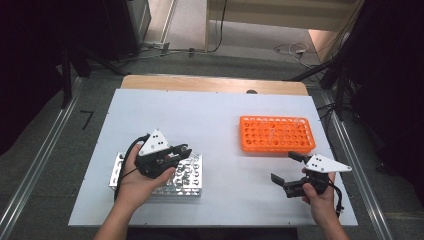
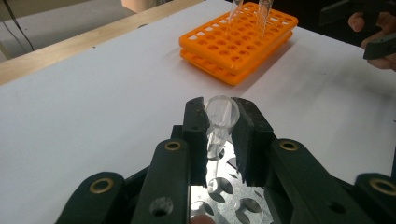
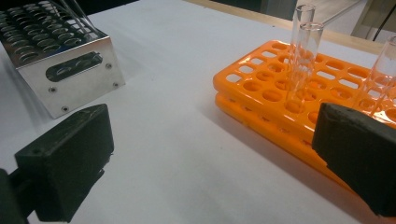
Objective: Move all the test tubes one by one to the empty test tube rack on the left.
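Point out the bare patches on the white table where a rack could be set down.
Free: the stretch between the metal rack and the orange rack, plus the far left of the table. Crowded: over the metal rack, where the left tool grips a glass tube.

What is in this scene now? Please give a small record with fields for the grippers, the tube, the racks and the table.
left gripper: shut on clear test tube, above metal rack
right gripper: open, holds nothing, near orange rack
orange rack: holds a few clear tubes, upright
metal rack: near left part of white table
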A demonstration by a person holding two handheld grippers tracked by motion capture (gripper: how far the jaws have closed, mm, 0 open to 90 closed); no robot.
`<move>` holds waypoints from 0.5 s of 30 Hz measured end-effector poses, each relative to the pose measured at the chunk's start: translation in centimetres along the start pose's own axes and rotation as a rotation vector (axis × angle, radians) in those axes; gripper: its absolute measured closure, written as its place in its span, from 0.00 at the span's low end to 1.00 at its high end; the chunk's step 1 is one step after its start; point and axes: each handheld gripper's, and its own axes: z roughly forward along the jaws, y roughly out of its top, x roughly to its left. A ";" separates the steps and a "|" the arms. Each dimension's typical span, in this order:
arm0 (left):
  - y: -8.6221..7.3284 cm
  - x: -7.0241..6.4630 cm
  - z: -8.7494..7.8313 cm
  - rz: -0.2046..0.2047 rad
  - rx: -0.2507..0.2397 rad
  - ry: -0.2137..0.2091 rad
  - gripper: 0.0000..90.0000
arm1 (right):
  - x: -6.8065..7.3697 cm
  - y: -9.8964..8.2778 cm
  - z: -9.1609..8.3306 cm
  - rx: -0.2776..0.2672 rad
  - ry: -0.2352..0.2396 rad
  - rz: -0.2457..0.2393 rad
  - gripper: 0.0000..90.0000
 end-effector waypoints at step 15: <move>0.1 0.1 1.5 0.004 0.068 -0.008 0.85 | 0.0 0.1 0.2 0.000 0.006 -0.004 0.00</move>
